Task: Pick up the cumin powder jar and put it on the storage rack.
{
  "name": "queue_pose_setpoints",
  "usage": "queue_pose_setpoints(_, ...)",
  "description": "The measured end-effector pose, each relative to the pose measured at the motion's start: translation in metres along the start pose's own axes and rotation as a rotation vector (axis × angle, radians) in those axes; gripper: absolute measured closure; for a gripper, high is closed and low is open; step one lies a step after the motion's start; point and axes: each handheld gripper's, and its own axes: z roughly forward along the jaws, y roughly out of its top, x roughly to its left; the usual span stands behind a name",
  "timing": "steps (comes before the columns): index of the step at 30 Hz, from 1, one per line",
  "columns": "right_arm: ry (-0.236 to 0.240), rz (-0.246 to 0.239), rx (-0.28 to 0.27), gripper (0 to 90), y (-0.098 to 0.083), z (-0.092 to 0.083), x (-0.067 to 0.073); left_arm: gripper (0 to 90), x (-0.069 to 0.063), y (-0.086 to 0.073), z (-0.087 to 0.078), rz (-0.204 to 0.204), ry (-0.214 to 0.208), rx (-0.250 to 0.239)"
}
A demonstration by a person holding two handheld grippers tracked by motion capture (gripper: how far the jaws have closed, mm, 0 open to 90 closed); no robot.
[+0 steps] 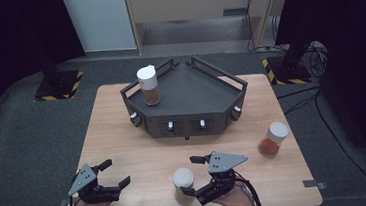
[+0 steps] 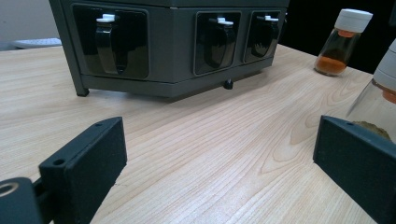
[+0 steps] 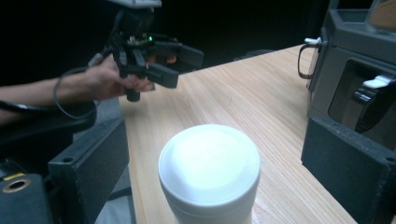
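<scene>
I am bracketing the white-capped spice jar (image 3: 208, 172), standing near the surface's (image 1: 140, 157) front edge, between my wide right tongs (image 3: 210, 158), pads clear; my left tongs (image 2: 219, 158) are hovering wide, empty.

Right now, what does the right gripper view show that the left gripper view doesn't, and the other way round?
Right gripper view alone: the near jar's white cap between the right gripper's open jaws, untouched, and the left gripper in the person's hand.

Left gripper view alone: the orange-powder jar far right, and the left gripper's own open jaws over bare table.

Both: the grey rack's front with its white-tipped hooks, the wooden table, and the near jar.
</scene>
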Motion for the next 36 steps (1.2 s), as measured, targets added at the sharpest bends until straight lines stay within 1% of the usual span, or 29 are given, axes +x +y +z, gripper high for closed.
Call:
queue_pose_setpoints(3,0.009,0.001,0.018,9.1,-0.004,0.011,-0.001,1.7,0.0,0.0,0.0,0.0,0.0,0.0)
queue_pose_setpoints(6,0.013,0.002,0.026,9.8,-0.006,0.015,-0.001,1.6,0.0,0.0,0.0,0.0,0.0,0.0)
queue_pose_setpoints(7,0.015,-0.001,0.034,11.6,-0.008,0.019,-0.001,1.6,0.0,0.0,0.0,0.0,0.0,0.0)
queue_pose_setpoints(9,0.014,-0.003,0.035,12.0,-0.009,0.021,-0.001,1.6,0.0,0.0,0.0,0.001,0.0,-0.001)
queue_pose_setpoints(10,0.008,-0.004,0.037,14.8,-0.012,0.023,0.0,1.6,0.0,0.0,0.0,0.001,0.0,-0.001)
queue_pose_setpoints(12,0.001,-0.009,0.035,16.4,-0.015,0.025,0.001,1.6,0.0,0.0,0.0,0.002,0.0,-0.001)
queue_pose_setpoints(16,-0.005,-0.008,0.037,20.5,-0.019,0.026,0.001,1.6,0.0,0.0,0.0,0.001,0.0,-0.001)
queue_pose_setpoints(17,-0.008,-0.007,0.033,23.7,-0.022,0.026,0.001,1.7,0.0,0.0,0.0,0.001,-0.001,-0.002)
queue_pose_setpoints(20,0.003,-0.003,0.027,29.4,-0.026,0.026,-0.001,1.7,0.0,0.0,0.0,0.002,0.0,0.0)
queue_pose_setpoints(21,0.003,-0.003,0.027,29.4,-0.026,0.026,-0.001,1.7,0.0,0.0,0.0,0.002,0.0,0.0)
queue_pose_setpoints(22,0.013,0.0,0.024,31.2,-0.027,0.026,-0.002,1.7,0.0,0.0,0.0,0.002,0.0,-0.001)
queue_pose_setpoints(23,0.009,-0.009,0.021,32.3,-0.028,0.026,-0.001,1.7,0.0,0.0,0.0,0.002,0.0,-0.001)
queue_pose_setpoints(28,0.006,-0.002,0.023,32.8,-0.027,0.026,-0.002,1.7,0.0,0.0,0.0,0.001,0.0,0.0)
queue_pose_setpoints(33,0.002,-0.01,0.043,33.0,-0.022,0.026,0.0,1.7,0.0,0.0,0.0,0.002,-0.001,0.0)
queue_pose_setpoints(36,-0.003,-0.004,0.043,33.0,-0.022,0.026,0.0,1.7,0.0,0.0,0.0,0.003,-0.001,0.0)
